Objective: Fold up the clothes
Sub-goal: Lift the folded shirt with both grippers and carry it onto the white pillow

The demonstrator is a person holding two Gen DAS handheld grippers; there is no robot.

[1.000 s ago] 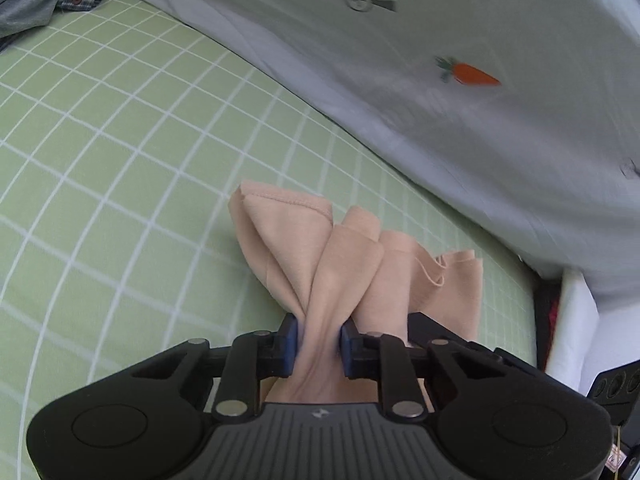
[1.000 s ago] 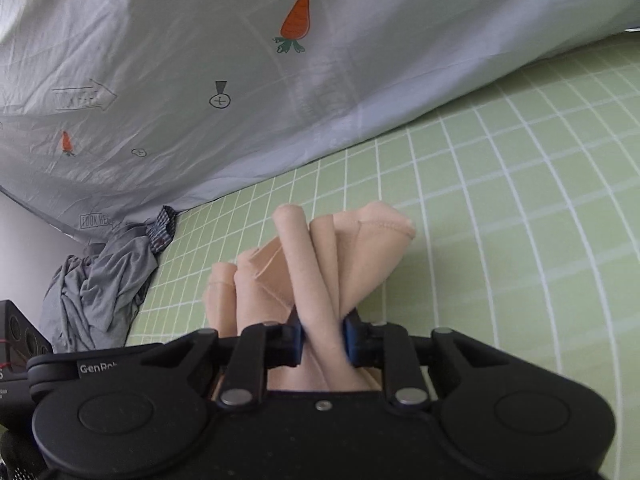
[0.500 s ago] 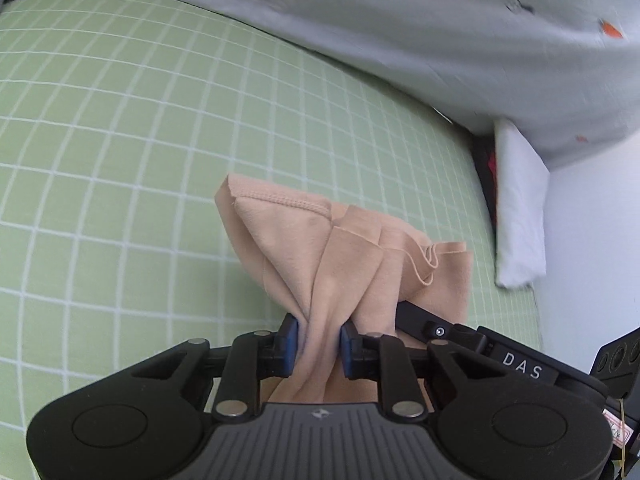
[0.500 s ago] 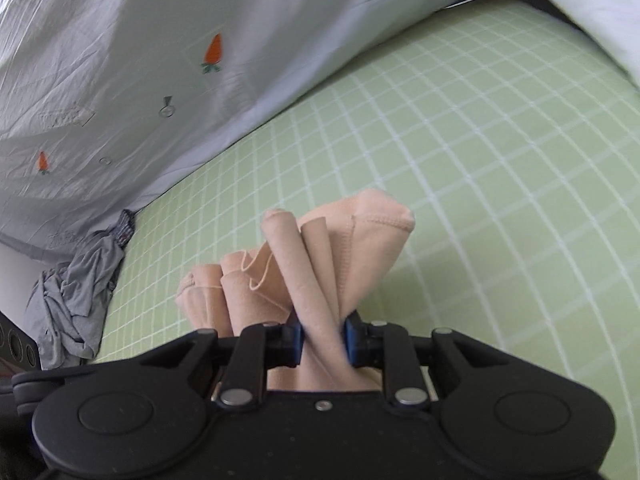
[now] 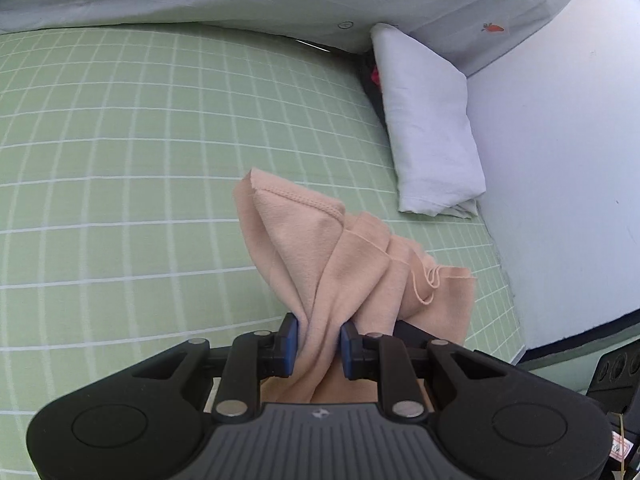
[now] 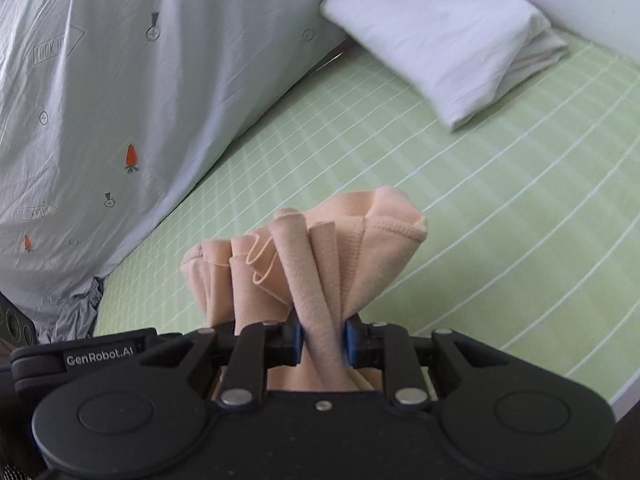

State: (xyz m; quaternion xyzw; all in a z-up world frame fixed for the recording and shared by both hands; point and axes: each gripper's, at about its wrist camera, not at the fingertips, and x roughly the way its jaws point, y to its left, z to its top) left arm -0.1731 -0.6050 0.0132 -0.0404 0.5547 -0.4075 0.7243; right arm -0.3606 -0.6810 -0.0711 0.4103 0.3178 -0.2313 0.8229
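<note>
A peach-coloured garment [image 5: 320,256] is bunched and lifted above the green checked bed sheet [image 5: 120,160]. My left gripper [image 5: 319,338] is shut on one gathered end of it, the cloth fanning out past the blue pads. In the right wrist view my right gripper [image 6: 323,338] is shut on another gathered end of the same peach garment [image 6: 320,248], its hemmed folds standing up in front of the jaws. The other gripper's black body [image 6: 80,354] shows at the lower left of that view, close beside mine.
A white pillow [image 5: 428,120] lies at the bed's far end against a white wall [image 5: 560,140]. A grey carrot-print quilt [image 6: 120,100] is heaped along one side of the green checked sheet [image 6: 480,200]. Crumpled grey clothes [image 6: 76,316] lie by the quilt's foot.
Both grippers have swung sideways across the bed with the peach garment held. The pillow and wall have come into view, and the pile of grey clothes has slid to the edge.
</note>
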